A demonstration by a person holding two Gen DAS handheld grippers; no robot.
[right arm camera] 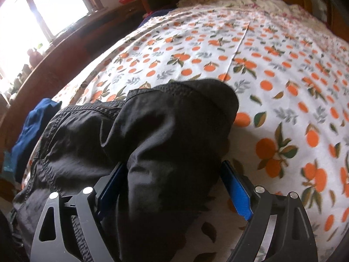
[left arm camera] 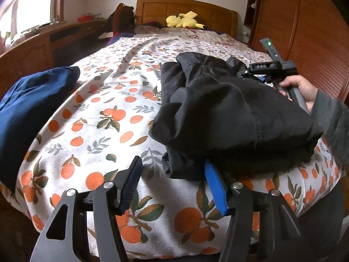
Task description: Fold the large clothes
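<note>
A black garment lies bunched in a thick folded heap on the orange-print bedspread. My left gripper is open at the heap's near left corner; its blue right pad rests against the hanging cloth and its left finger stands over bare bedspread. In the right wrist view the same black garment fills the gap between the fingers of my right gripper, whose jaws stand wide, with the right pad just off the cloth. The right gripper's body shows behind the heap, held by a hand, fingertips hidden.
A dark blue garment lies at the bed's left edge. A yellow plush toy sits by the wooden headboard. A wooden wardrobe flanks the right side, and a desk under a window the left.
</note>
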